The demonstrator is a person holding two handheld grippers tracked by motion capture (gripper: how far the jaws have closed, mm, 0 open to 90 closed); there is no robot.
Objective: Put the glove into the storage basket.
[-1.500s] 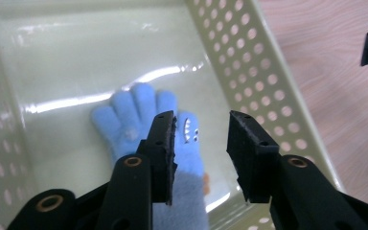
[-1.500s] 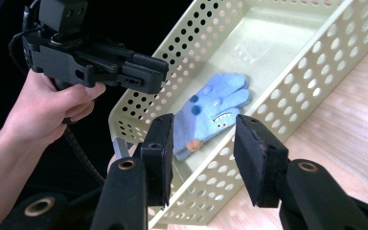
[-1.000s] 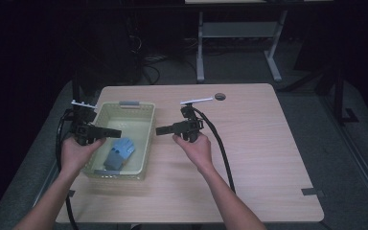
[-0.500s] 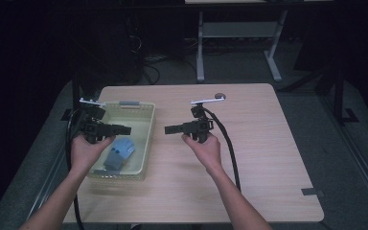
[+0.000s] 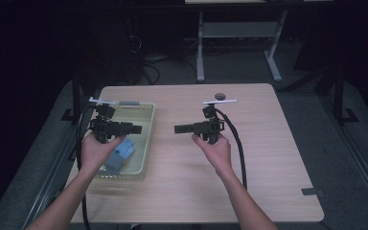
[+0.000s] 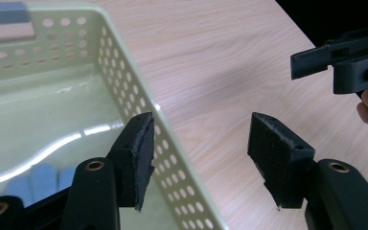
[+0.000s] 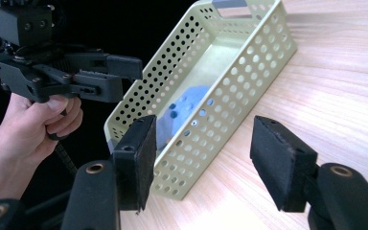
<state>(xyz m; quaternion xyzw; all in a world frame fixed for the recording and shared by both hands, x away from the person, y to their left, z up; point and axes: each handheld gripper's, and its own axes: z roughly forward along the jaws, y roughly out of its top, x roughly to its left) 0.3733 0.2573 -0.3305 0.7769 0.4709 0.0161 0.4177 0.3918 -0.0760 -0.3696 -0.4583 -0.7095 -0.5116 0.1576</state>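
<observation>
A pale green perforated basket (image 5: 147, 139) stands at the table's left, with a blue soft thing (image 5: 122, 152) lying in its near end. My left gripper (image 5: 136, 128) hovers over the basket and points right; its jaws have just been opening, and they straddle the basket's wall (image 6: 139, 81) without touching it. The blue thing (image 6: 43, 179) peeks in below my left gripper (image 6: 201, 129). My right gripper (image 5: 178, 129) hangs over bare tabletop and points left at the basket (image 7: 230, 62). In its own view my right gripper (image 7: 204, 132) has also just been opening and holds nothing.
A small dark round thing (image 5: 219, 95) lies near the table's far edge. A strip of grey tape (image 5: 311, 192) sits at the front right. A grey label (image 5: 129, 103) marks the basket's far rim. Cables trail from both grippers, and a desk frame (image 5: 200, 52) stands beyond the table.
Both grippers have shifted to the right: the left one farther over the basket, the right one away from it toward the table's middle. The basket and the blue thing have not moved.
</observation>
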